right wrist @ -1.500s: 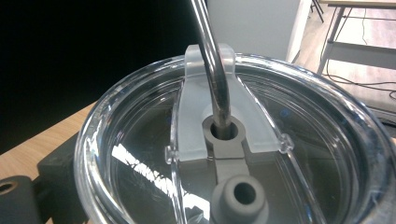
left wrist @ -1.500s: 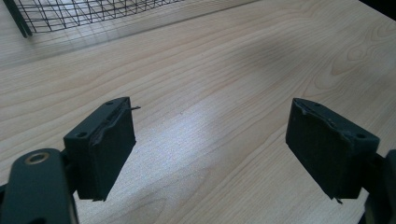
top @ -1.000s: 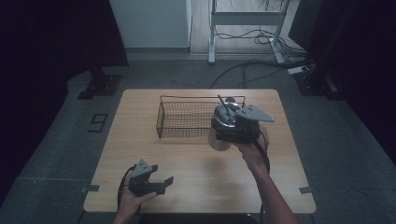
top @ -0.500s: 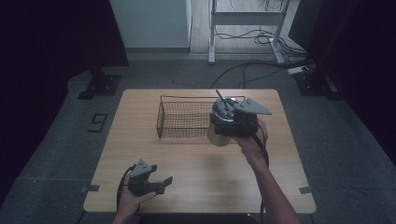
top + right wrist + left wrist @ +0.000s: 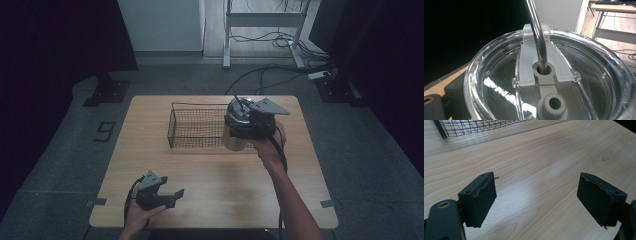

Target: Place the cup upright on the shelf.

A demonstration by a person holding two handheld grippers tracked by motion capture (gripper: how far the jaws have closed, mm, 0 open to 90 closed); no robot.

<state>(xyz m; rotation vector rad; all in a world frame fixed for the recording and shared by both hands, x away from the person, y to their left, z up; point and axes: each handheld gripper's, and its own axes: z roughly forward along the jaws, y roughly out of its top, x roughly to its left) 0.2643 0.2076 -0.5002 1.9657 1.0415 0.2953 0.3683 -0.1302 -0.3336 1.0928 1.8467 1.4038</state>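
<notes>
Dim floor and cables surround a pale wooden desk (image 5: 215, 175) carrying a wire basket (image 5: 197, 125). The right gripper (image 5: 245, 125) holds a steel tumbler (image 5: 234, 140) with a clear lid (image 5: 549, 82) and metal straw (image 5: 537, 32) between its fingers, raised just beside the basket's end. The left gripper (image 5: 157, 192) rests wide and empty. Judging by this, the tumbler is grasped but not yet placed.

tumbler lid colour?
Clear, with a frosted slider; the lid shows best in the right gripper view. A metal straw passes through it.
</notes>
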